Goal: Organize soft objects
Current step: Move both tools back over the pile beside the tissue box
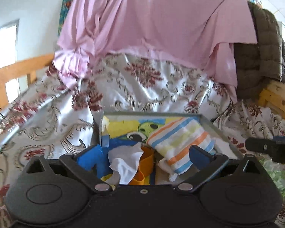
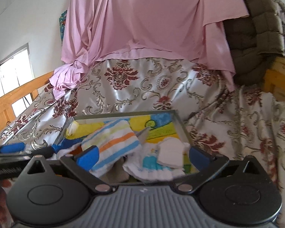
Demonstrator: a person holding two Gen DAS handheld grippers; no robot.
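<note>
A bed spread with a shiny floral bedcover fills the room under white walls. On it sits a shallow metal-rimmed tray with a bright cartoon picture on its floor. In the tray lies a folded striped towel, beside a small white folded cloth on a printed white cloth; a crumpled white cloth and an orange piece lie at the tray's near left. The left gripper and the right gripper hover above the tray, jaws spread wide with nothing between the blue pads. A pink sheet hangs behind, a quilted olive jacket to its right, over a wooden bed frame
</note>
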